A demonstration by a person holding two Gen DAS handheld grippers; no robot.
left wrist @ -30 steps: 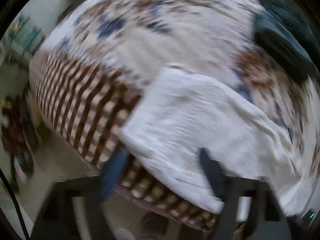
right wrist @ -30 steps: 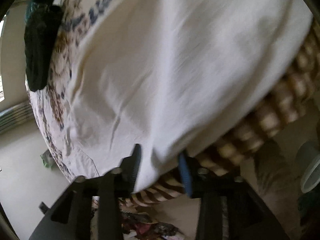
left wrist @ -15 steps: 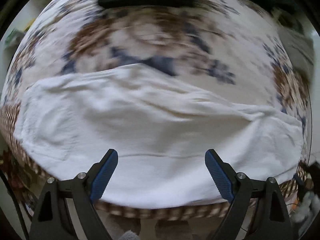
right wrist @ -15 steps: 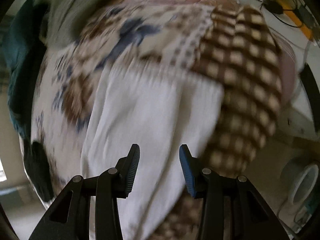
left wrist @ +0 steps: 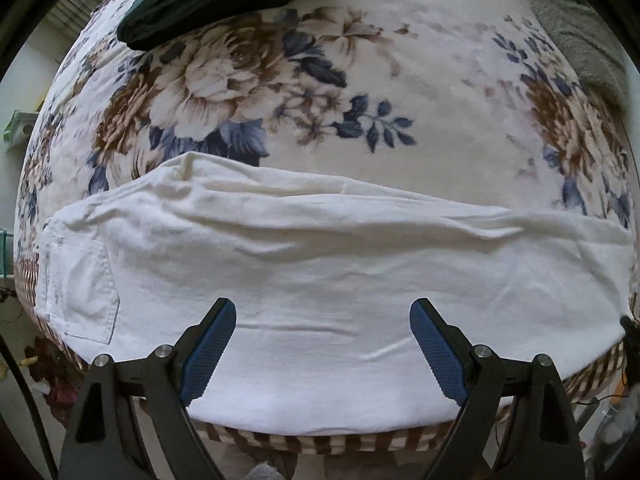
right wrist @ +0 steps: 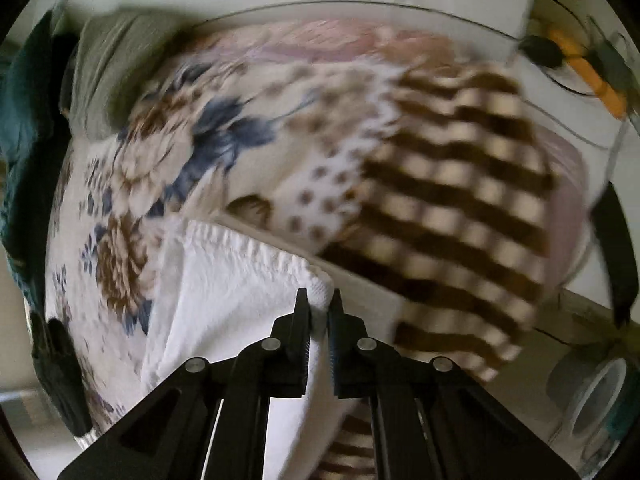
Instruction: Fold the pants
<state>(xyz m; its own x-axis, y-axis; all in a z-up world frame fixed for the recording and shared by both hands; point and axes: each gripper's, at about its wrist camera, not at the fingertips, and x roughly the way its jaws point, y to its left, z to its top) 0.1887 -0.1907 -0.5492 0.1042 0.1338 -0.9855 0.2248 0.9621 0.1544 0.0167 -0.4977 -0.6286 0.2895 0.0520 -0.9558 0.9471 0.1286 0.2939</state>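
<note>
Beyond the left hand-held gripper (left wrist: 323, 334), jaws wide apart, white cotton pants (left wrist: 320, 264) lie across a floral bed blanket (left wrist: 320, 92); the right hand-held gripper (right wrist: 319, 312) pinches their elasticated edge.

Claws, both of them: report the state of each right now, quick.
Left claw: open, holding nothing, above the white pants.
Right claw: closed on a corner of the white pants, at the gathered waistband.
</note>
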